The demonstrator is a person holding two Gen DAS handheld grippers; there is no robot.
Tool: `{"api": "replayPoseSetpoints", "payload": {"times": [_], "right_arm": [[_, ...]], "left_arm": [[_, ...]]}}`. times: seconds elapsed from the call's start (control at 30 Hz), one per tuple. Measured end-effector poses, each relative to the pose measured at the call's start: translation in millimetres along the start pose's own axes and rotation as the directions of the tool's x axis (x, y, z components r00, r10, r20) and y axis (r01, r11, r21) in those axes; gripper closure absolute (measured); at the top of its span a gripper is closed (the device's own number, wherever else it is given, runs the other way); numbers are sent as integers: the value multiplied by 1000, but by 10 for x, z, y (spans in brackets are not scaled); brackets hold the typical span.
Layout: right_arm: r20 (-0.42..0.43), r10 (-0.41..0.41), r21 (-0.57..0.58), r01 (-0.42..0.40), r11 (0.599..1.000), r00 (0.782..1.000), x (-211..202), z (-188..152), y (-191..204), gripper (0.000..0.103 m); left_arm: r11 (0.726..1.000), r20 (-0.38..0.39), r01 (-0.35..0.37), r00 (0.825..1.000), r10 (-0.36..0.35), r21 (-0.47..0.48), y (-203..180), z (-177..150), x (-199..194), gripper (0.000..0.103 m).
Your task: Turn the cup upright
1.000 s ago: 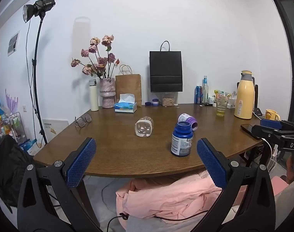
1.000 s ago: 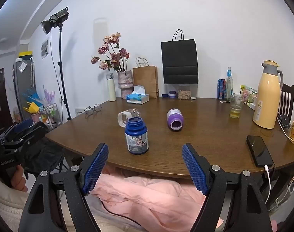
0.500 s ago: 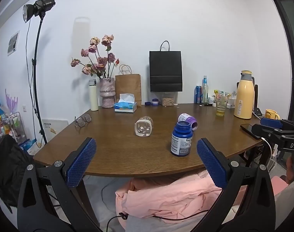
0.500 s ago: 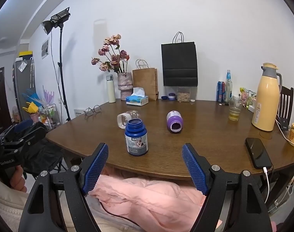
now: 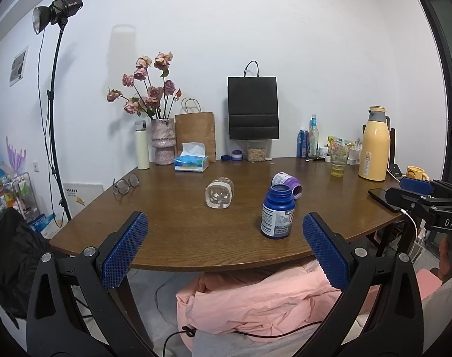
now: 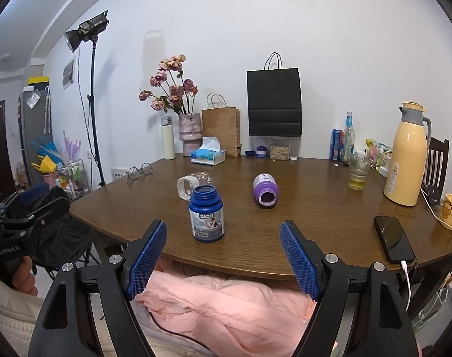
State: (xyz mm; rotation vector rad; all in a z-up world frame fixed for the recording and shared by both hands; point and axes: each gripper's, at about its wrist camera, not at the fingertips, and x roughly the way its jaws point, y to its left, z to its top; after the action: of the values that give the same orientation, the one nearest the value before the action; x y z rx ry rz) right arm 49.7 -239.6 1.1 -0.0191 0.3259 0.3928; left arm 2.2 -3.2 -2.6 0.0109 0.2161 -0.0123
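Left claw: our left gripper (image 5: 223,250) hangs short of the table's near edge, fingers spread wide, nothing between them.
Right claw: our right gripper (image 6: 223,255) is likewise held off the near edge, jaws fully apart and empty.
Task's things: we see two vessels on their sides on the wooden table (image 5: 172,232), a clear cup (image 5: 220,193) and a purple cup (image 5: 287,181); we cannot tell from the task line which is meant.
Clear cup, axis: it lies with its long axis running roughly toward the left camera, thick base facing us; from the right view (image 6: 193,185) it lies more crosswise, white rim end to the left.
Purple cup, axis: in the right view (image 6: 265,190) its open mouth faces our right claw and the body points away, toward the far wall.
Upright neighbour: a blue bottle (image 6: 206,214), lidless, stands near the table's front, between both claws and the cups.
Which hand is nearer: we judge the clear cup almost dead ahead of the left claw, the purple cup ahead and a little right of centre for the right claw.
Coming move: each reach would need to pass beside the blue bottle, not over it, and close across the cup's width.
Risk: round bodies on their sides may roll when nudged.
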Motion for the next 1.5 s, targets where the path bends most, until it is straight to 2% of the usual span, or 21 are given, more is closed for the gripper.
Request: {"api": "replayPoseSetpoints", "payload": {"times": [1.5], "right_arm": [[5, -11, -5, 11, 1000, 1000, 17, 4, -6, 20]], "left_arm": [[1000, 5, -1, 1000, 1, 2, 29, 47, -27, 0]]}}
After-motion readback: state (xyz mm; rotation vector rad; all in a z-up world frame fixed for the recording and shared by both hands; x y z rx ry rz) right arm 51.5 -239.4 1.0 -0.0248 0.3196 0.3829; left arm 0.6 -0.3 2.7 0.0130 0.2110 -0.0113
